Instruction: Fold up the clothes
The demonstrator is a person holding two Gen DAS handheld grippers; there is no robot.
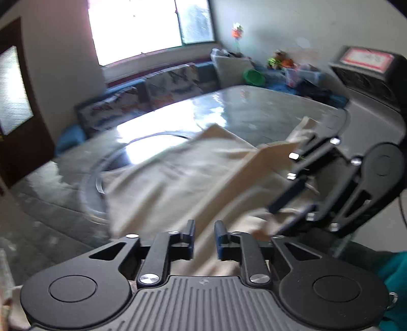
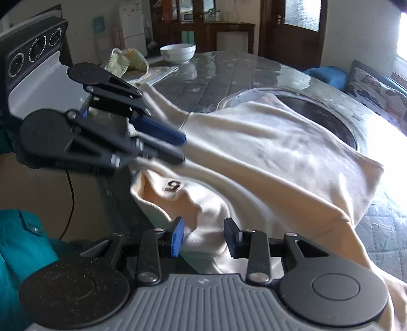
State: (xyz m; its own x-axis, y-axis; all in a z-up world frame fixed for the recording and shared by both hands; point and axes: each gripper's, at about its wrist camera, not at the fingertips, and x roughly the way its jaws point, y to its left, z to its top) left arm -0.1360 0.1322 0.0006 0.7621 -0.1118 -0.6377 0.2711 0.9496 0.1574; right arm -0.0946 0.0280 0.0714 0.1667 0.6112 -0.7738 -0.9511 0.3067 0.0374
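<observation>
A cream garment (image 2: 267, 152) lies crumpled across the desk (image 2: 229, 73), its near fold at six o'clock between the right gripper's (image 2: 203, 235) spread fingers, while the left gripper's (image 1: 204, 235) fingers stand slightly apart, pinching nothing.

- A bright window (image 1: 150, 28) washes out the far pale wall.
- Patterned cushions (image 1: 173, 81) line a bench below it.
- A dark wooden door (image 2: 292, 28) has a frosted pane.
- A white fridge (image 2: 133, 25) stands beside dark cabinets (image 2: 203, 12).
- The glossy grey table (image 2: 229, 71) reflects daylight.
</observation>
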